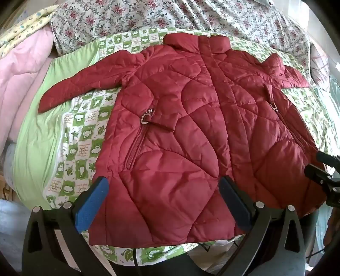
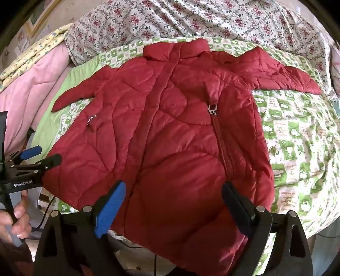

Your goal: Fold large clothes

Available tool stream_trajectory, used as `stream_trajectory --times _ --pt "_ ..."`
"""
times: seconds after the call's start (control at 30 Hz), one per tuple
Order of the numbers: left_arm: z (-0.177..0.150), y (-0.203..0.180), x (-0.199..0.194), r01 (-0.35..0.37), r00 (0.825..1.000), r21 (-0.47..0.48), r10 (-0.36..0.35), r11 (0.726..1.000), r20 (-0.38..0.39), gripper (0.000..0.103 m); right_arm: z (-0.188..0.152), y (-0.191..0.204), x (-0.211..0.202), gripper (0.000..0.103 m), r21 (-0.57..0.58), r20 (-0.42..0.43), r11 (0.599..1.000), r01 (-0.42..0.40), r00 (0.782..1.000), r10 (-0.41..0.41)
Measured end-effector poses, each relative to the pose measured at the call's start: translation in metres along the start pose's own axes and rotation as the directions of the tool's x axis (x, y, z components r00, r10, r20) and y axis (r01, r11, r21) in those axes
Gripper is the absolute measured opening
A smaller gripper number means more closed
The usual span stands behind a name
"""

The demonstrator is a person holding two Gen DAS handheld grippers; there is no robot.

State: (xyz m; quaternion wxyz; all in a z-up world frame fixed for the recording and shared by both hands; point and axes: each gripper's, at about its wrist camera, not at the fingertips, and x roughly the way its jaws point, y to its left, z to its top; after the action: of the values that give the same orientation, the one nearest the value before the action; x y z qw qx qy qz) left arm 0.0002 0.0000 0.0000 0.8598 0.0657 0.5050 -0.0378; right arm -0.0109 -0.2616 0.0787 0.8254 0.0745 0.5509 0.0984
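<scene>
A red quilted jacket [image 1: 191,127] lies flat, front up, on a green patterned sheet [image 1: 80,131], collar far, both sleeves spread out. It also shows in the right wrist view [image 2: 170,138]. My left gripper [image 1: 163,186] is open and empty above the jacket's near left hem. My right gripper [image 2: 174,191] is open and empty above the near right hem. The right gripper shows at the right edge of the left wrist view [image 1: 320,167]. The left gripper shows at the left edge of the right wrist view [image 2: 40,155].
A floral quilt [image 1: 191,17] lies bunched behind the jacket. A pink blanket [image 1: 19,85] is piled at the left. The green sheet [image 2: 297,138] spreads to the right of the jacket. The bed's near edge runs below the hem.
</scene>
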Motion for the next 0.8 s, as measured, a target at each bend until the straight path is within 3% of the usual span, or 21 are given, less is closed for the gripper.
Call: stream_trajectory --times 0.8 --pt "-0.001 0.002 0.001 0.001 1.0 0.005 -0.001 1.0 0.017 0.103 0.003 0.003 -0.003 0.093 -0.004 0.008 1.0 -0.008 1.0 0.008"
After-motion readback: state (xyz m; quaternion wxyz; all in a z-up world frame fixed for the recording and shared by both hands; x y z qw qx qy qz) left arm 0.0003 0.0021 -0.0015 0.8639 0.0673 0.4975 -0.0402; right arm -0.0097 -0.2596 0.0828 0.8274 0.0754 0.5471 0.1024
